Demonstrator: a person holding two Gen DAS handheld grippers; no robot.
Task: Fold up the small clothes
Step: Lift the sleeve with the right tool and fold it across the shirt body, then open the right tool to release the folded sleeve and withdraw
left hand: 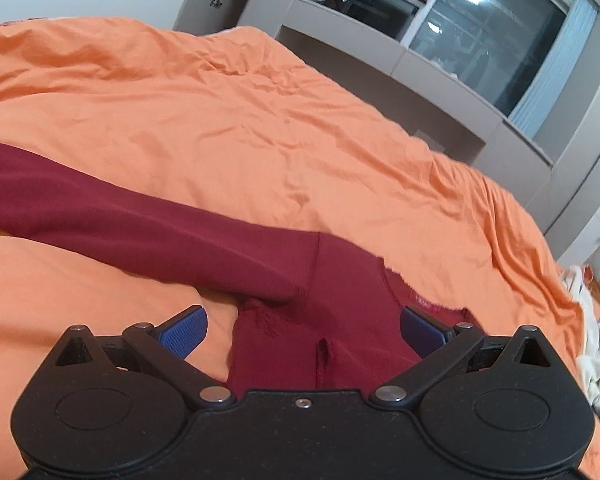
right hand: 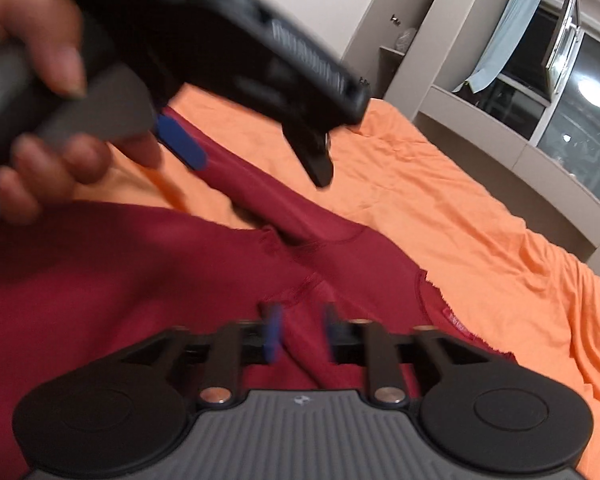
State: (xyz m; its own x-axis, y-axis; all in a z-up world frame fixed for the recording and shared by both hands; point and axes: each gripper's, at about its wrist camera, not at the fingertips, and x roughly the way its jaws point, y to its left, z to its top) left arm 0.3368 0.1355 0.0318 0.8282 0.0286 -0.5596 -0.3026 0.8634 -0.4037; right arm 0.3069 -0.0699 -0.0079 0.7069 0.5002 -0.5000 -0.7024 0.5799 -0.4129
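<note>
A dark red long-sleeved top (left hand: 340, 280) lies on the orange bed sheet (left hand: 220, 120), one sleeve (left hand: 120, 216) stretched out to the left. My left gripper (left hand: 304, 328) is open wide just above the shoulder area, its blue pads (left hand: 188, 328) clear of the cloth on both sides. In the right wrist view the same top (right hand: 100, 280) fills the foreground. My right gripper (right hand: 302, 332) hovers low over it, its jaws partly apart, with a ridge of red cloth running between the blurred pads (right hand: 272, 332); neither presses on it. A hand (right hand: 40, 60) holds the left gripper (right hand: 252, 156) at upper left.
Grey built-in shelves (left hand: 440, 80) and a dark window (left hand: 480, 40) stand beyond the bed. A heap of pale clothes (left hand: 596, 344) lies at the bed's right edge. The orange sheet (right hand: 480, 220) stretches away wrinkled to the right of the top.
</note>
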